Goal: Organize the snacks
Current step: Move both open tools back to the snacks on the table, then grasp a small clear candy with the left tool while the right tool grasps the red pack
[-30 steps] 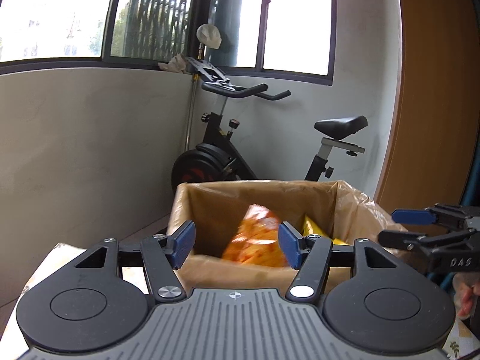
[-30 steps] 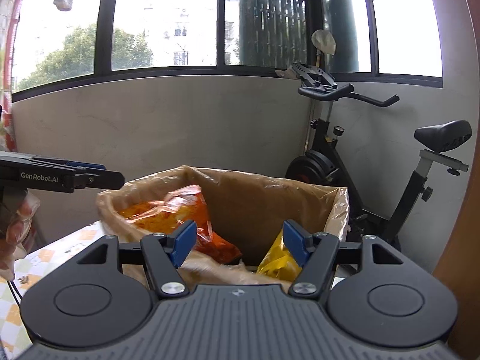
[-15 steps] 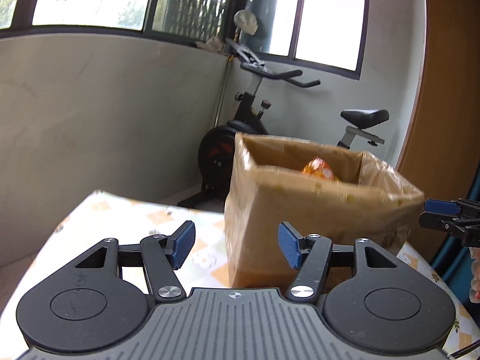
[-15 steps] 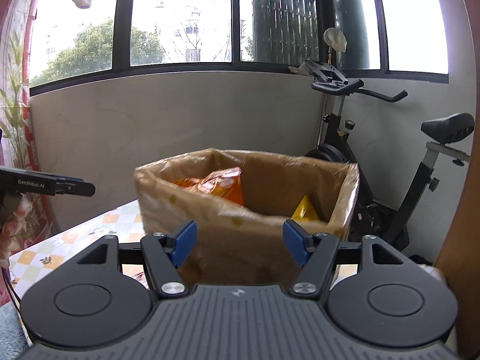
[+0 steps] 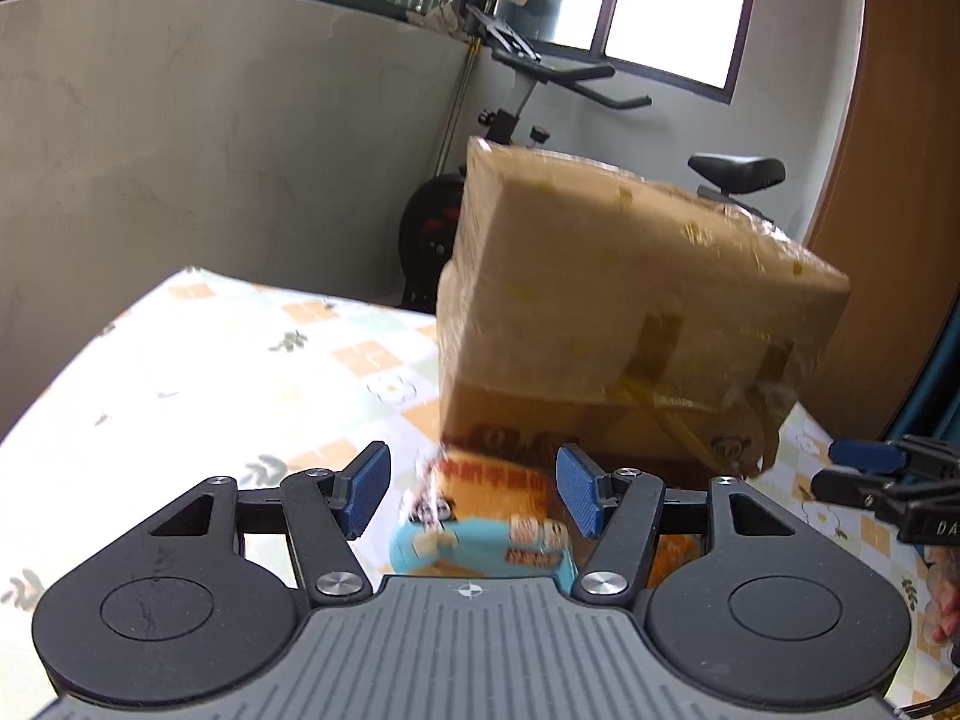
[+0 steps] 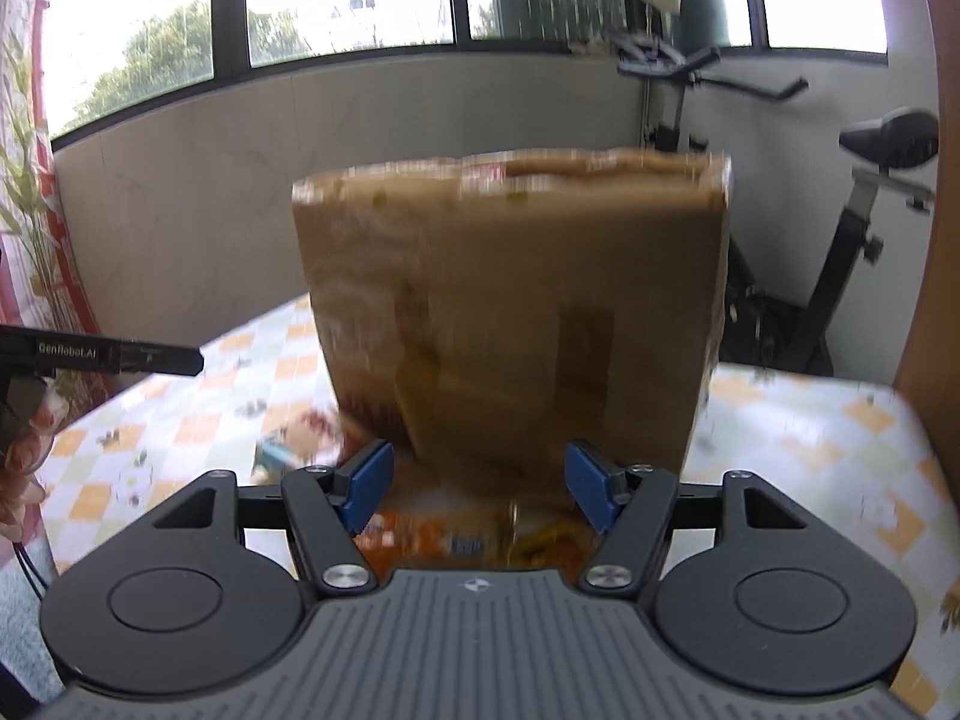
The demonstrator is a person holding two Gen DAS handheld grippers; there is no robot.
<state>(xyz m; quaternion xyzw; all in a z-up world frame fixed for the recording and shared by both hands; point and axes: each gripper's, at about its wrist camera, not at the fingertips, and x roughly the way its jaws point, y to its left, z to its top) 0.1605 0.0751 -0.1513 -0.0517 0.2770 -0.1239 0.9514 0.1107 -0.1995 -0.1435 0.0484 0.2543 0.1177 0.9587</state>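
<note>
The left hand-held gripper, spread and empty, hangs over a blue-and-orange snack packet on the worktop before the cardboard box, probably for collecting, while the right hand-held gripper, likewise spread, frames an orange packet.

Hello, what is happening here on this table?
A person holds a claw in each hand, sorting snacks. Both the left claw and right claw are open and empty, low before the cardboard box. A blue-and-orange snack bag lies under the left claw, an orange snack bag under the right.
</note>
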